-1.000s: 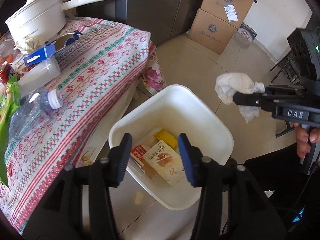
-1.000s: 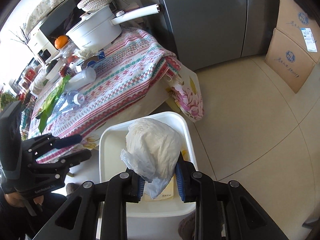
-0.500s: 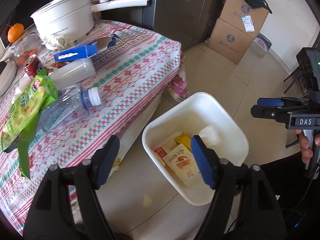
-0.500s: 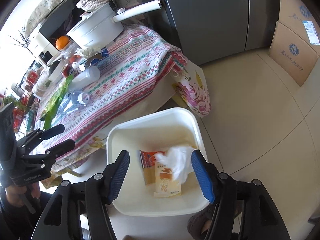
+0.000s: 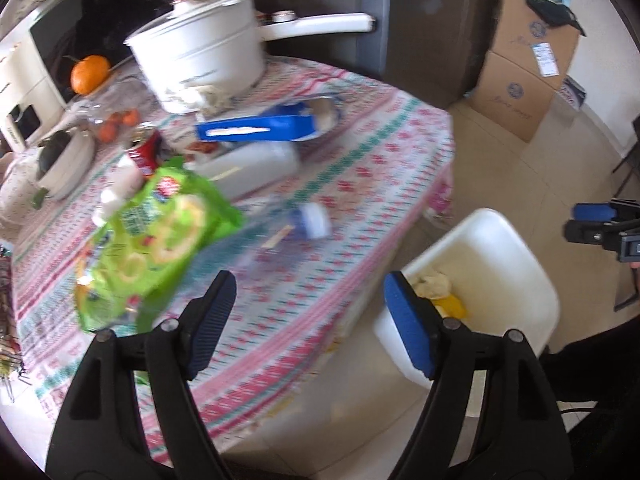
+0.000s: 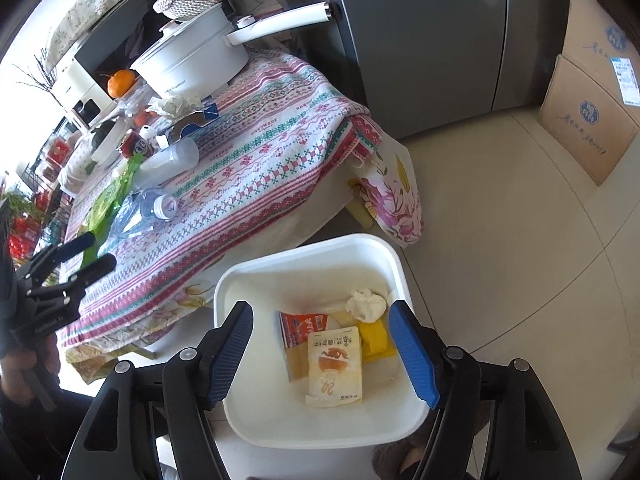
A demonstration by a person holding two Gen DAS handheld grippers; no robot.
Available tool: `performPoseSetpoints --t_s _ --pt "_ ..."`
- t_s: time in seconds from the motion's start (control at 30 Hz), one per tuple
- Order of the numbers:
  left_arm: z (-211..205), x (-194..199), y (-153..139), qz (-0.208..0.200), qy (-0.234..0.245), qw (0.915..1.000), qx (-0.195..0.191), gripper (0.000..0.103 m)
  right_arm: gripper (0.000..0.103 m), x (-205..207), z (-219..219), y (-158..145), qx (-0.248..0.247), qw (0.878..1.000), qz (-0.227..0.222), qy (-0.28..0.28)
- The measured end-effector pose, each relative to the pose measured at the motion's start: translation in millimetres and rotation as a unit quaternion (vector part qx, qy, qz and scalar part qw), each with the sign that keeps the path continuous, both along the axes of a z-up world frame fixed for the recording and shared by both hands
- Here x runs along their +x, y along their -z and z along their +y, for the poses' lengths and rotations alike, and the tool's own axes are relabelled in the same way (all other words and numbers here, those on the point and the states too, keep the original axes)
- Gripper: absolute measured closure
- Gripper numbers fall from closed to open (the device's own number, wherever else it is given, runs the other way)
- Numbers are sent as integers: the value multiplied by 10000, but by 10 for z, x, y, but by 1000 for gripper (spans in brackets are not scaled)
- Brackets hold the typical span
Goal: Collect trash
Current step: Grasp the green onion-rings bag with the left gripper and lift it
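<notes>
A white bin (image 6: 304, 248) stands on the floor beside the table, and my right gripper (image 6: 321, 312) hangs over it. Its jaws are opening and hold nothing. Inside lie a crumpled tissue (image 6: 366, 304), a beige carton (image 6: 335, 364), a red packet (image 6: 300, 326) and a yellow piece (image 6: 374, 338). My left gripper (image 5: 309, 284) is open and empty above the table's near edge. Just ahead of it lie a green snack bag (image 5: 160, 232) and a clear plastic bottle (image 5: 280, 236). Farther back are a blue box (image 5: 256, 128), a white bottle (image 5: 256, 164) and a red can (image 5: 144, 152).
A white pot (image 5: 200, 60) with a long handle stands at the table's far end, with an orange (image 5: 90, 72) and a bowl (image 5: 64, 156) to its left. A grey fridge (image 6: 420, 40) and stacked cardboard boxes (image 6: 592, 112) line the back. Tiled floor lies right of the bin.
My right gripper opened and the tissue wad fell into the bin. My left gripper swung left from above the bin to over the table and opened wider.
</notes>
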State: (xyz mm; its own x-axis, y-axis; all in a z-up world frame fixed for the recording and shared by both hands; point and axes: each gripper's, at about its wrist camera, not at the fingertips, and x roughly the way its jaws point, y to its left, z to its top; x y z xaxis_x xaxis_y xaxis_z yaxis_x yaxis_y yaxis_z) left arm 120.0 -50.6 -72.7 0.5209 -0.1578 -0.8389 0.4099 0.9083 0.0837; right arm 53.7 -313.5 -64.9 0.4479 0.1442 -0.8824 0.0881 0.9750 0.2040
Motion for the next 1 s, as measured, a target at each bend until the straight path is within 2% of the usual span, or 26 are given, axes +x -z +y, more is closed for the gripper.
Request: performPoseSetpoints --t_s 0.17,0.37,0.47,0.53,0.57,0.63,0.8,1.0 --pt "359 271 69 -137 -309 9979 554 26 31 211 121 -50 -206 9997 -1 -154" --pt "563 466 356 58 -174 9931 1157 27 30 551 287 -112 -339 9990 -31 -297" --pt "581 526 456 97 -98 9880 1538 43 30 699 415 -122 -255 9989 -7 -383" --pt "614 557 465 125 -137 9861 1653 54 30 785 513 -131 -212 9987 3 -453" --pt "631 566 466 150 -159 9858 1667 57 30 820 568 -141 -188 9986 2 -488" --pt "658 587 465 211 -203 9859 1645 72 30 869 666 -155 -137 9984 -20 -540" --pt "740 627 440 229 -401 9861 1596 90 30 975 876 -192 -89 9980 -81 -618" --pt "964 678 229 44 -796 9910 1076 96 30 1067 1033 -194 21 9980 -104 -630"
